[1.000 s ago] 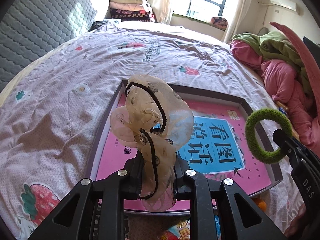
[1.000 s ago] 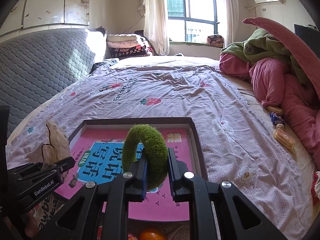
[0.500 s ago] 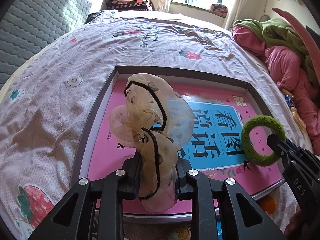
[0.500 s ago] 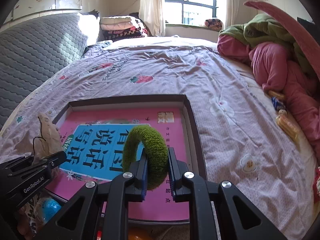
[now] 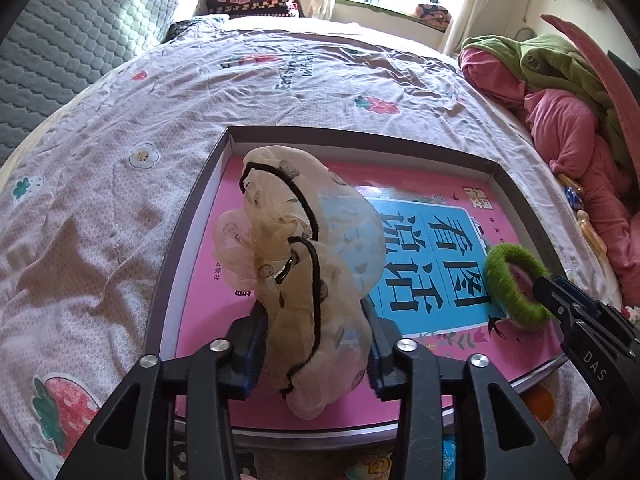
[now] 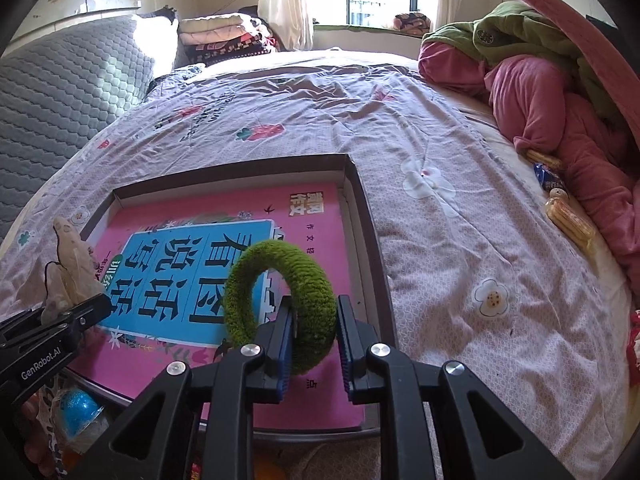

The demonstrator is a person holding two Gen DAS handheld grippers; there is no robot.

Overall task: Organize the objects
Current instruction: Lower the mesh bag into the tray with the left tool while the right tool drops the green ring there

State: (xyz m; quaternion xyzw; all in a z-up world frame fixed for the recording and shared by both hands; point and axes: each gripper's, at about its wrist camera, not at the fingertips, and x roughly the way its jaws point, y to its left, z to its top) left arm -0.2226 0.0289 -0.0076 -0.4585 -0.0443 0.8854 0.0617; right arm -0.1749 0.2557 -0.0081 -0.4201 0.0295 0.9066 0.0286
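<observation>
Your left gripper [image 5: 316, 350] grasps the sheer beige scrunchie [image 5: 298, 276], your right gripper [image 6: 314, 338] the green scrunchie [image 6: 280, 290]. Lower both over the box's pink book [image 6: 320, 392] at frame centre, then release well apart.

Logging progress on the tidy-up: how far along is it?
Done: nothing lies loose in the box yet; only the pink book is inside. In hand: left gripper holds the sheer scrunchie, right gripper the green hair tie, both over the book. Left: releasing both.
</observation>
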